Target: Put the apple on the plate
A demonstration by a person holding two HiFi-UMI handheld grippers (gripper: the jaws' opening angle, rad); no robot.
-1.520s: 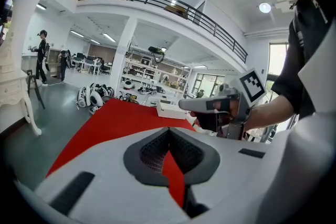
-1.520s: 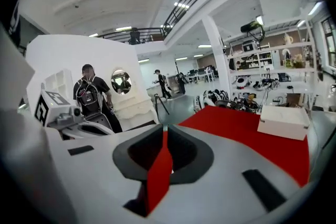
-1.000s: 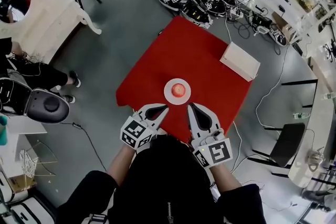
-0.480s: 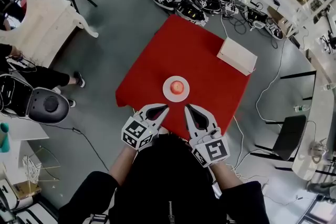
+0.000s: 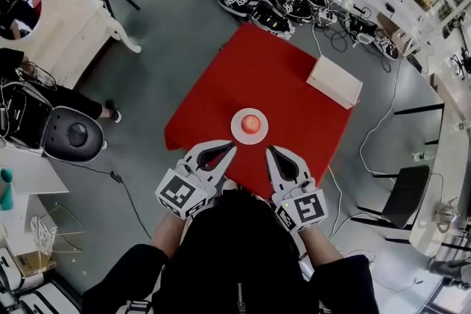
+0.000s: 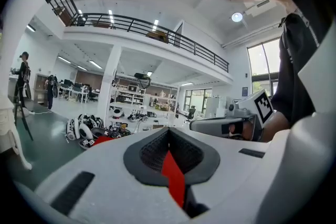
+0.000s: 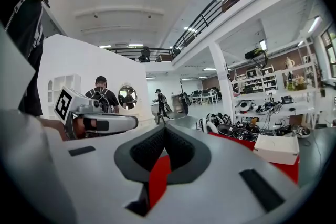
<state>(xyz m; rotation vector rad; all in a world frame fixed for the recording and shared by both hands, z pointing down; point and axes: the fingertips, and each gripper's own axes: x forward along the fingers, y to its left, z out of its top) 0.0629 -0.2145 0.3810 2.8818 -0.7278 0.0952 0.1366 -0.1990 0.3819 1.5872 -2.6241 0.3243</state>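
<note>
The apple (image 5: 251, 123) sits in the middle of the white plate (image 5: 236, 131), so by how things lie now the task looks finished and no grasp is asked of either hand.

The fingers of the left gripper (image 5: 231, 147) are pressed together with nothing between them. In the left gripper view only a strip of the red cloth shows through the slit under the closed tips (image 6: 168, 132). The fingers of the right gripper (image 5: 269, 150) are closed and empty in the same way, as the right gripper view shows (image 7: 164, 137).

Both pairs of tips hang over the near edge of the table (image 5: 221, 103), side by side and apart from each other. Each one points a little inward, toward the plate.

Going outward from the tips, the plate comes just ahead, between the two lines they point along. The apple is near both hands, and neither hand is clearly nearer. The apple is round, so no axis would decide a grip.

Further out, toward the right corner, a white box (image 5: 335, 82) rests well apart from the plate.
</note>
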